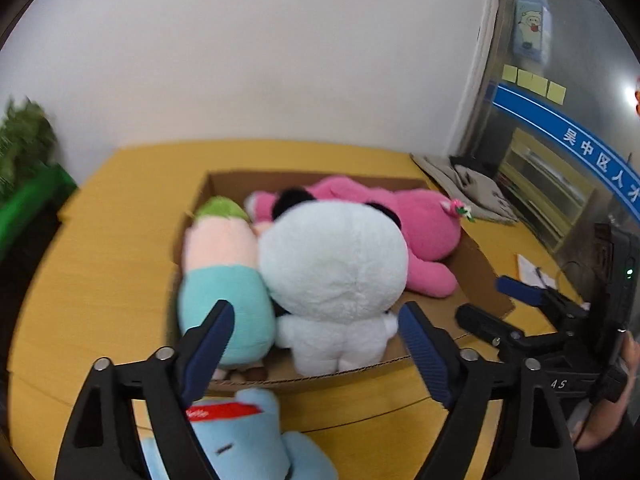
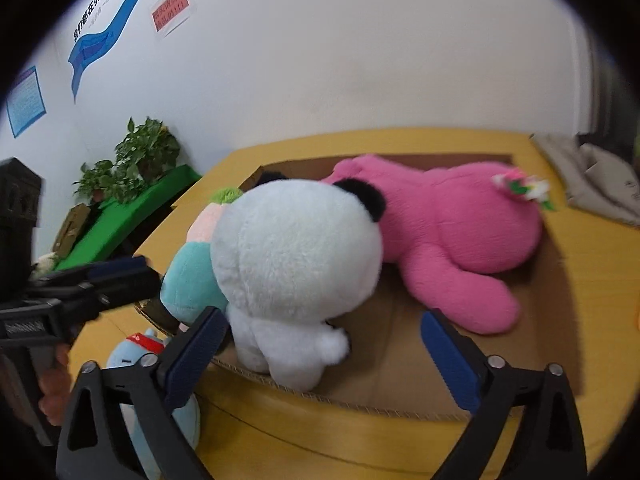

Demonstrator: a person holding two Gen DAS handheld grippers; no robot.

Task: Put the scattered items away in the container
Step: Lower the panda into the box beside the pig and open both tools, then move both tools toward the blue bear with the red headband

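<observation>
Item one, at the far left of the left wrist view and well outside the jaws: a potted plant (image 1: 24, 136) on a green stand (image 1: 36, 196), no part of the task. Item two: the yellow table (image 1: 100, 280), on which everything rests. Item three: the left gripper (image 1: 316, 344), jaws spread wide and released, nothing pressed between the pads. Item four, under and just behind the left jaw: a light blue plush (image 1: 248, 436) with a red tag, lying on the table outside the box, so judged the one item not yet tidied. Item five, ahead of the jaws: the cardboard box (image 1: 480, 276), the container. Item six, beyond the left jaw tip: a plush in a teal outfit with green hair (image 1: 220, 272), laid against the box's left wall. Item seven, framed between the jaw tips but untouched: the white panda plush (image 1: 336, 264), seated at the near wall, judged freshly set down given both grippers stand open around it. Item eight, beyond the right jaw: a pink plush (image 1: 424, 228), laid along the back of the box. Item nine, outside the right jaw: the right gripper (image 1: 496, 300), held in a hand (image 1: 624, 384), jaws likewise wide and empty. Item ten, far right on the table: folded grey cloth (image 1: 464, 184).
</observation>
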